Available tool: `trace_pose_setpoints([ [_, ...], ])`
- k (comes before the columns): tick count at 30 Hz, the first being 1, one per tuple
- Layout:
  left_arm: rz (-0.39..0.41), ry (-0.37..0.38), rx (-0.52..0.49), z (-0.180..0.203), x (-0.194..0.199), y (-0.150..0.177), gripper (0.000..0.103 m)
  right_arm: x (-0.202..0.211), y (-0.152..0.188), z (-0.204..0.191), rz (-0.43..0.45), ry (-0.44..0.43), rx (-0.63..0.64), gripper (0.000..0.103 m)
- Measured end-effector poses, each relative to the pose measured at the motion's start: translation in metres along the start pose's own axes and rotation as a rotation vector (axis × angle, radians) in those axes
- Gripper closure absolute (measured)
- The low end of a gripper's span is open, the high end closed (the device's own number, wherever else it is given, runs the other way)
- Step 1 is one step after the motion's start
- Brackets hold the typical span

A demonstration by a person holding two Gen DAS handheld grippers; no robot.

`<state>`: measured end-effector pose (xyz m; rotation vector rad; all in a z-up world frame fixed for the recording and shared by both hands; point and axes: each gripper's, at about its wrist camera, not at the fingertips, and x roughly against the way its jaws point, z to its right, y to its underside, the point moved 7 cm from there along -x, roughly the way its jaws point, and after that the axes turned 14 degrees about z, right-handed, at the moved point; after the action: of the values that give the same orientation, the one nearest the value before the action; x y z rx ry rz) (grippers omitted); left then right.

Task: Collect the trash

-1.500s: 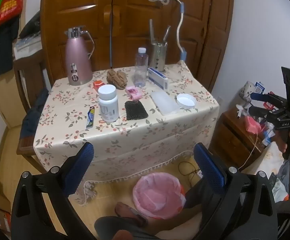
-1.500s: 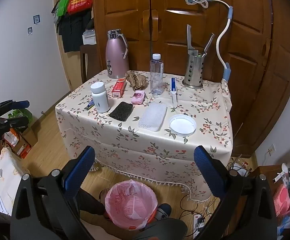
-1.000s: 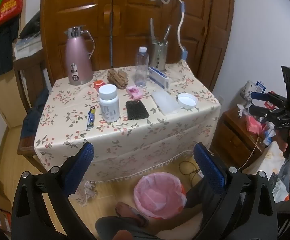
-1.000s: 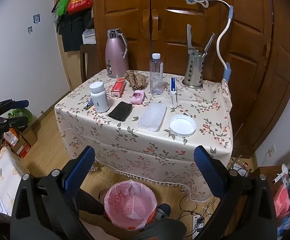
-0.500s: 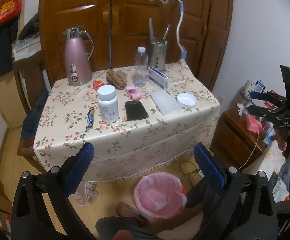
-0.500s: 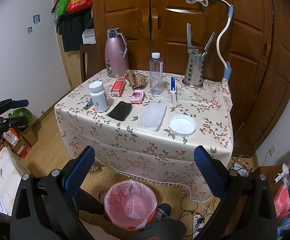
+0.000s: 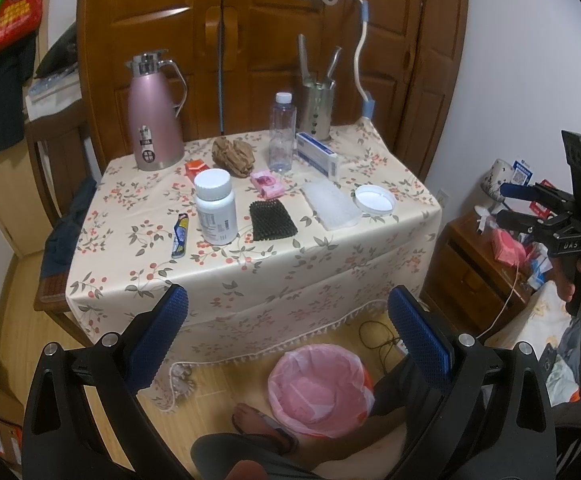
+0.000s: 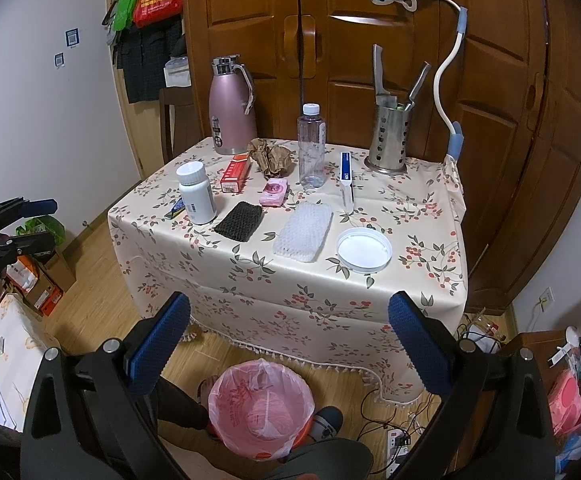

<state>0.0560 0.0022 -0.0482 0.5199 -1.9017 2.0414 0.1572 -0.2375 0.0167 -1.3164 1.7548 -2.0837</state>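
Standing against tall wooden wardrobe doors (image 8: 370,40), the bench (image 8: 290,280) wears a floral cloth with a fringed hem and fills the middle of a small white-walled room with a wood floor. Bags and clothes hang on hooks (image 8: 146,4) at the far left; a low wooden cabinet (image 7: 470,276) sits to the right. On the floor just in front of the bench stands a bin lined with a pink bag (image 8: 260,404).

At the far side of the cloth stand a pink thermos jug (image 8: 230,108), a steel utensil holder (image 8: 388,140) and a clear water bottle (image 8: 311,148). Crumpled brown paper (image 8: 270,158) lies between jug and bottle. Nearer lie a white pill bottle (image 8: 196,192), white foam netting (image 8: 304,232), black netting (image 8: 239,220), a white lid (image 8: 364,249) and a small pink packet (image 8: 274,194).

Both the left tongs (image 7: 290,320) and right tongs (image 8: 290,320) hang spread wide apart and empty, well short of the bench.
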Motion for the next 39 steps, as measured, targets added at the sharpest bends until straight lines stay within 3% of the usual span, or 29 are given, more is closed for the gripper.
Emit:
trace_pose_setpoints([
  [24,-0.009,-0.001,-0.007,0.000,-0.009,0.007,0.006,-0.008,0.002,0.003,-0.007,0.001,0.012,0.005],
  [34,-0.021,-0.040,-0.015,-0.032,-0.033,0.001,0.006,-0.016,-0.005,0.013,-0.003,-0.004,-0.008,0.005],
  [39,-0.037,-0.036,0.037,-0.050,-0.051,-0.001,0.006,-0.028,-0.006,0.022,-0.011,0.002,-0.008,0.005],
])
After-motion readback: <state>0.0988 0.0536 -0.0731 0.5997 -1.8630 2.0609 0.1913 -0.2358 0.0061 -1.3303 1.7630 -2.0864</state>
